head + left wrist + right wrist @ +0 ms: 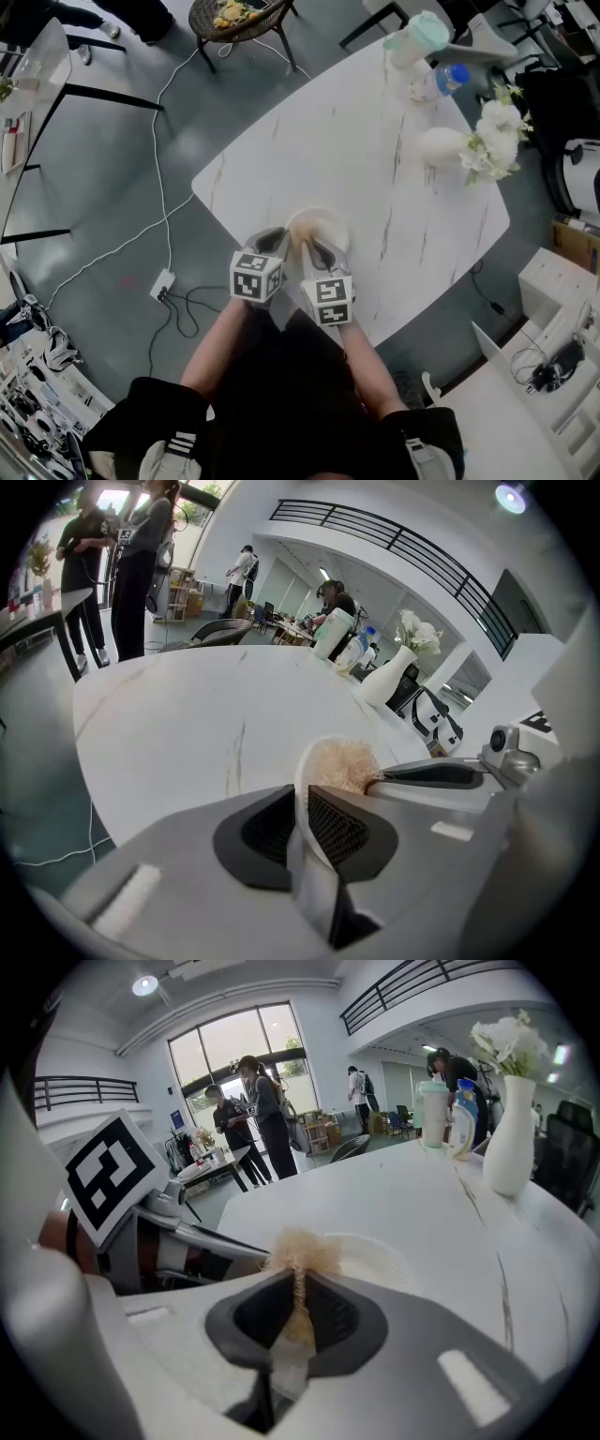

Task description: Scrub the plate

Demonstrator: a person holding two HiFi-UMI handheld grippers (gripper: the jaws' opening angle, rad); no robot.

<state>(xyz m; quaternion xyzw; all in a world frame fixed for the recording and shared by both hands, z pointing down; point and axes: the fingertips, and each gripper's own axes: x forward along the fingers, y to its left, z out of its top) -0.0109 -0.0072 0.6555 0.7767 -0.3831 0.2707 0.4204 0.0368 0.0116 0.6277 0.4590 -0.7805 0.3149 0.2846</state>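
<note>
A small white plate (323, 223) lies near the front edge of the white marble table (366, 159). My left gripper (274, 246) is shut on the plate's near rim (302, 799), which stands on edge between its black pads. My right gripper (319, 253) is shut on a tan fibre scrubber (298, 1252). The scrubber's frayed tuft (343, 765) rests on the plate's face (375, 1255), just right of the left gripper. Both grippers point down and sit side by side.
At the table's far end stand a white vase with white flowers (469, 150), a water bottle (441, 82) and a pale green-lidded tumbler (412, 39). A power strip and cables (164, 284) lie on the grey floor at left. People stand in the background (258, 1115).
</note>
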